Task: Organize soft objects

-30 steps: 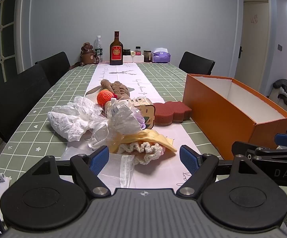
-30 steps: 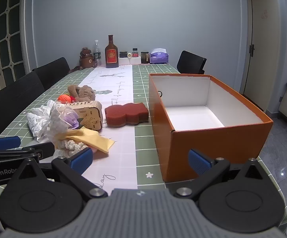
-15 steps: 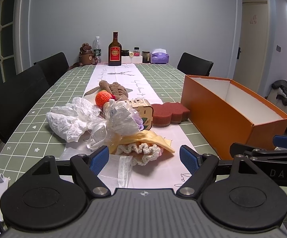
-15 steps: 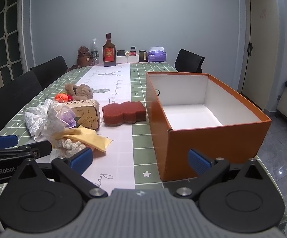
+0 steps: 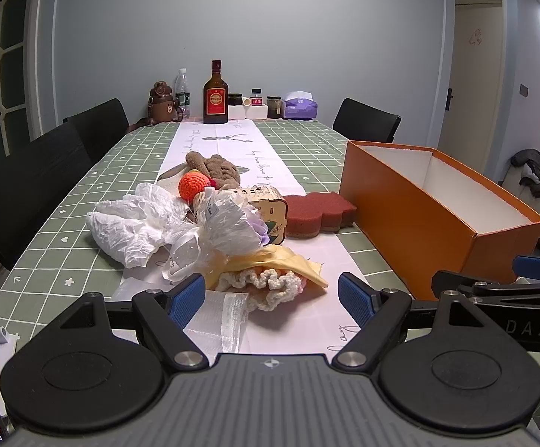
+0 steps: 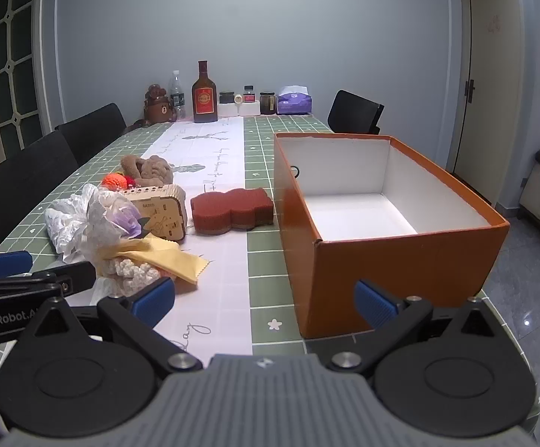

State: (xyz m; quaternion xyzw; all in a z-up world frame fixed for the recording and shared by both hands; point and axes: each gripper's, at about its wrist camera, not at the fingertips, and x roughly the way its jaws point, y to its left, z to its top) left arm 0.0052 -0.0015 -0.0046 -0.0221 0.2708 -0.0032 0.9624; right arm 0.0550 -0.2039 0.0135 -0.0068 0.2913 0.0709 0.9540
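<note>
Your left gripper (image 5: 271,296) and right gripper (image 6: 264,300) both stand spread, holding nothing. The soft-object pile (image 5: 210,231) lies left of the orange box (image 6: 392,246), red sponge (image 6: 231,209) between them.

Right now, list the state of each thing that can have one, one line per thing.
Left gripper: open, holding nothing.
Right gripper: open, holding nothing.
Orange box: open-topped, nothing inside.
Yellow cloth: draped over the crochet piece.
Crochet piece: lying on the runner, partly covered.
Red sponge: flat on the table beside the box.
Brown bottle: upright, capped.
</note>
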